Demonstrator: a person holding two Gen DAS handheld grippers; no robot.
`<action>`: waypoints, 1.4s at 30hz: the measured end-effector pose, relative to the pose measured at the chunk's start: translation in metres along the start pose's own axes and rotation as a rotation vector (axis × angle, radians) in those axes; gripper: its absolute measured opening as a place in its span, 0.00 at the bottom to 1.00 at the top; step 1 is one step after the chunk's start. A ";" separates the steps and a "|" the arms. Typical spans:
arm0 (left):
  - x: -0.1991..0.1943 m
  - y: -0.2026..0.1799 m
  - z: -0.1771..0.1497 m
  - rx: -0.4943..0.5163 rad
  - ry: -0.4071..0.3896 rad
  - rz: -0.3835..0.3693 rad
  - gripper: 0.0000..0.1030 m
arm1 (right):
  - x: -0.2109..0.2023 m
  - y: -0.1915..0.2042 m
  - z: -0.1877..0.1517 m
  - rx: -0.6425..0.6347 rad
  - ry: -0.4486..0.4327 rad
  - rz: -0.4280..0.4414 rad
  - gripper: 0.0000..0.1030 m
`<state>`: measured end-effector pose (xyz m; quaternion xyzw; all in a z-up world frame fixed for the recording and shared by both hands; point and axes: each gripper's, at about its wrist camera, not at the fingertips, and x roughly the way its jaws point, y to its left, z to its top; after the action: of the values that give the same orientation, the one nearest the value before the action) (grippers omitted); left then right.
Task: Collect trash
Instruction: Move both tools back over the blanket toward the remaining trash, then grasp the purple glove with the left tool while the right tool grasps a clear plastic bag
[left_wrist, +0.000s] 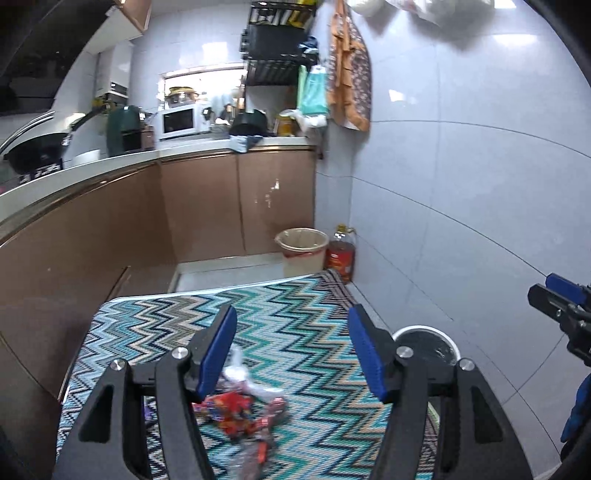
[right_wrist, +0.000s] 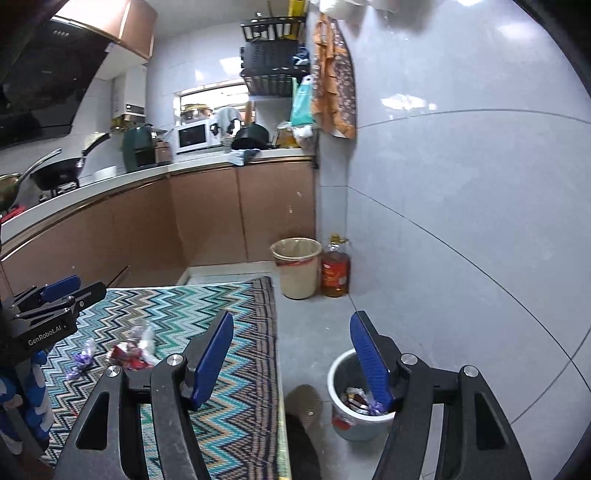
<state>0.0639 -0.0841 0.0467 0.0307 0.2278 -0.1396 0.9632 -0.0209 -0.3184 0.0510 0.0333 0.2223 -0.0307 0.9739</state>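
Crumpled wrappers (left_wrist: 240, 406), red, white and clear, lie on the zigzag-patterned tablecloth (left_wrist: 306, 332). My left gripper (left_wrist: 291, 350) hovers above them, open, nothing between its blue pads. In the right wrist view the same wrappers (right_wrist: 129, 350) and a purple one (right_wrist: 83, 360) sit at the left on the cloth (right_wrist: 221, 302). My right gripper (right_wrist: 291, 354) is open and empty, above the table edge and a small grey bin (right_wrist: 354, 410) on the floor that holds wrappers. The left gripper (right_wrist: 55, 295) shows at the far left there.
A beige lined bin (right_wrist: 297, 267) and an oil bottle (right_wrist: 335, 271) stand in the corner by the brown cabinets (left_wrist: 207, 210). The tiled wall (left_wrist: 461, 203) runs along the right. A foot in a slipper (right_wrist: 304, 406) is beside the grey bin.
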 end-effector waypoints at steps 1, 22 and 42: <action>-0.001 0.007 -0.001 -0.003 -0.004 0.015 0.59 | 0.003 0.007 0.002 -0.009 0.000 0.008 0.63; 0.040 0.195 -0.073 -0.196 0.160 0.244 0.59 | 0.122 0.116 -0.022 -0.102 0.250 0.368 0.62; 0.102 0.208 -0.137 -0.197 0.386 0.099 0.44 | 0.218 0.167 -0.057 -0.191 0.482 0.516 0.43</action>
<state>0.1508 0.1059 -0.1228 -0.0263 0.4185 -0.0607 0.9058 0.1627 -0.1576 -0.0869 0.0036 0.4315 0.2458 0.8680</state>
